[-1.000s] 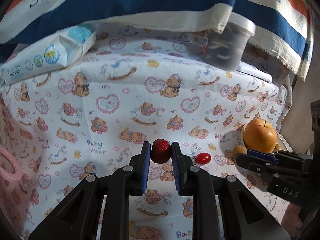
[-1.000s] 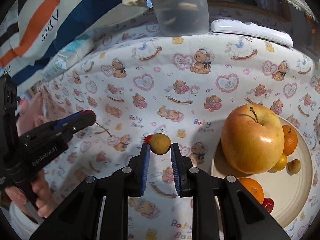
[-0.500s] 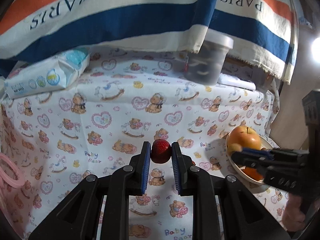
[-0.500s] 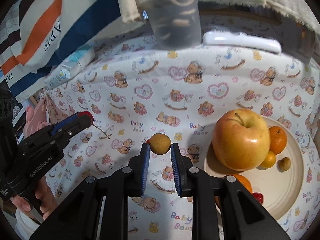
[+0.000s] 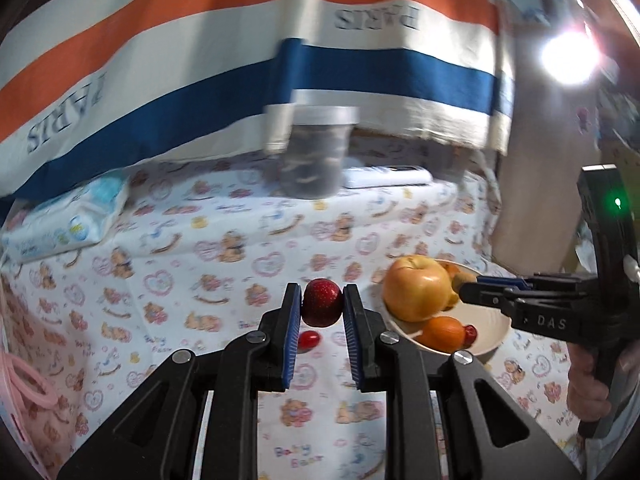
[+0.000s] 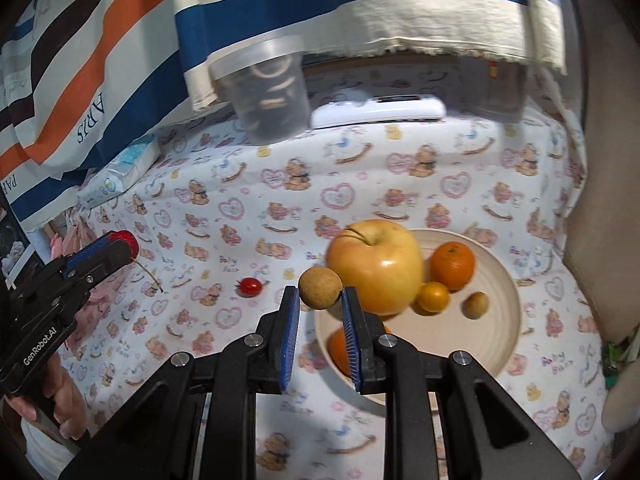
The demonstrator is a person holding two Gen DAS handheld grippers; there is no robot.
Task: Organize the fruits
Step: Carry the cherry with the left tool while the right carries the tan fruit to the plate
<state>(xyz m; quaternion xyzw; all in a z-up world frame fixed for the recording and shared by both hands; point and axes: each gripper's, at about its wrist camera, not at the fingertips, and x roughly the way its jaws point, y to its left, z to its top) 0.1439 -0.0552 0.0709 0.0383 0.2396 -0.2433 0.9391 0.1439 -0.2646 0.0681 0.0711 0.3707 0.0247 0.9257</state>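
Note:
My left gripper [image 5: 321, 304] is shut on a dark red cherry [image 5: 321, 307], held above the bear-print cloth; the same gripper [image 6: 120, 245] shows at the left of the right wrist view with the cherry's stem hanging down. My right gripper [image 6: 320, 294] is shut on a small round tan fruit [image 6: 320, 288], just left of the cream plate [image 6: 500, 332]. The plate holds a large yellow-red apple [image 6: 376, 266], two oranges, a small yellow citrus [image 6: 433, 297] and another tan fruit [image 6: 475, 305]. A red cherry tomato [image 6: 250, 286] lies on the cloth.
A clear lidded tub [image 6: 268, 92] and a white remote [image 6: 378, 111] stand at the back under a hanging striped towel [image 5: 280, 60]. A pack of wipes [image 5: 68, 224] lies at back left. Something pink [image 5: 24, 384] hangs off the left edge.
Both grippers rose and drew back from the cloth with their fruits held. The right gripper shifted toward the plate, which now shows whole. The cherry tomato stayed on the cloth.

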